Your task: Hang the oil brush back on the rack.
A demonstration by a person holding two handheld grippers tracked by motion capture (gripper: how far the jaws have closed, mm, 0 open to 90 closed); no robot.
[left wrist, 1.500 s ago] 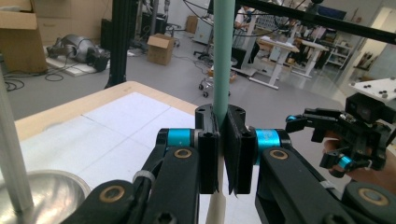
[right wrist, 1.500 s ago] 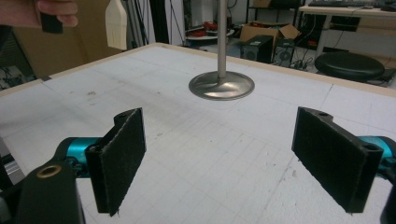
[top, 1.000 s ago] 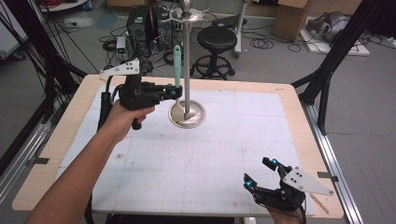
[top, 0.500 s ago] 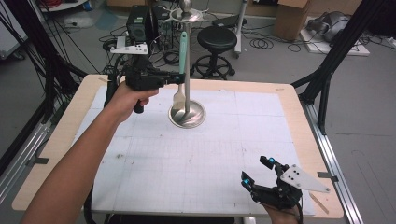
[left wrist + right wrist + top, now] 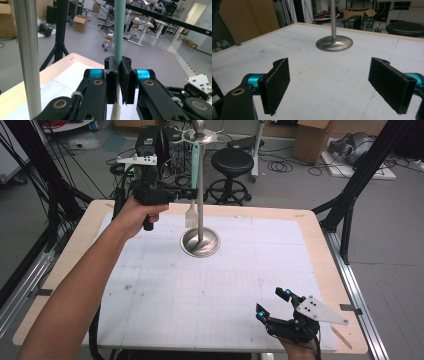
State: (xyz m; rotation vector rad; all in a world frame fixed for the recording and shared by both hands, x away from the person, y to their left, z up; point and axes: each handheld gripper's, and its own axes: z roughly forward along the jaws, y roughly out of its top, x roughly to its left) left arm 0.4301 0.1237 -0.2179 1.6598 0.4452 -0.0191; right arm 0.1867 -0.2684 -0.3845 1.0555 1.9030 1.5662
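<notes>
From the high view, the left gripper (image 5: pixel 187 195) clamps a teal-handled brush (image 5: pixel 194 180) upright near the table's (image 5: pixel 310 240) far edge, likely to hang it on the metal stand (image 5: pixel 200 195) just beside.

In the left gripper view, the jaws pinch the handle; the pole crowds close.

In the right gripper view, the right gripper (image 5: pixel 328 85) idles, jaws apart, above the near right corner.

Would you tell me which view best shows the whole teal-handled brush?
The high view: the brush shows full length, teal handle up, pale bristles down, clamped by the left gripper beside the stand. The left gripper view shows its handle; the right gripper view shows the stand.
</notes>
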